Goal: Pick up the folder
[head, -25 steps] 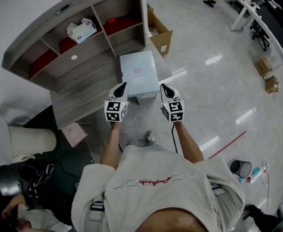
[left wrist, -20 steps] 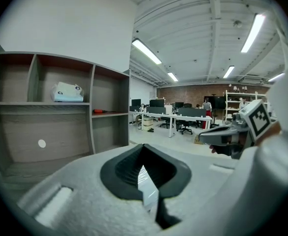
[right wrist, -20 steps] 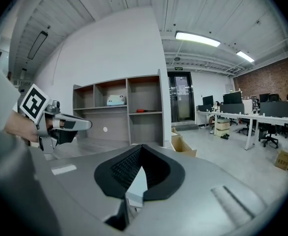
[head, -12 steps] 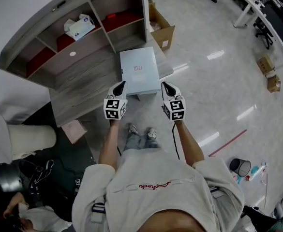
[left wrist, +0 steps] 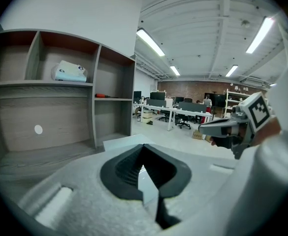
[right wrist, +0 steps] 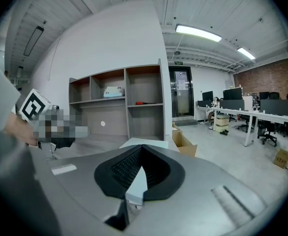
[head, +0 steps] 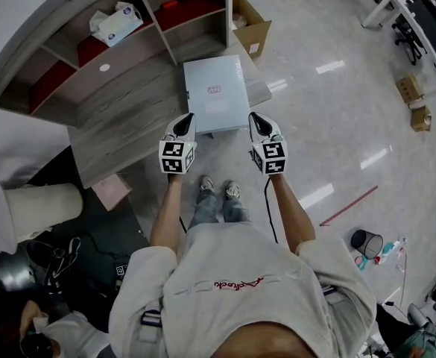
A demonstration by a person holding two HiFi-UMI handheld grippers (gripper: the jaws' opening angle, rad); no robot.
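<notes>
Pale grey-blue folder point(head: 216, 95), closed, flat on the wooden desk point(head: 128, 118), near edge overhanging

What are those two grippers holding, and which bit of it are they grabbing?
The folder. The left gripper pinches its near left corner and the right gripper its near right corner.

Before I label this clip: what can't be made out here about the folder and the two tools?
- Label print on the folder: head view, too small to read.
- Most of the folder: both gripper views, hidden behind each tool's own body.
- Whether the left tool or the right tool touches the folder: the head view looks from above, so the height gap cannot be judged.
</notes>
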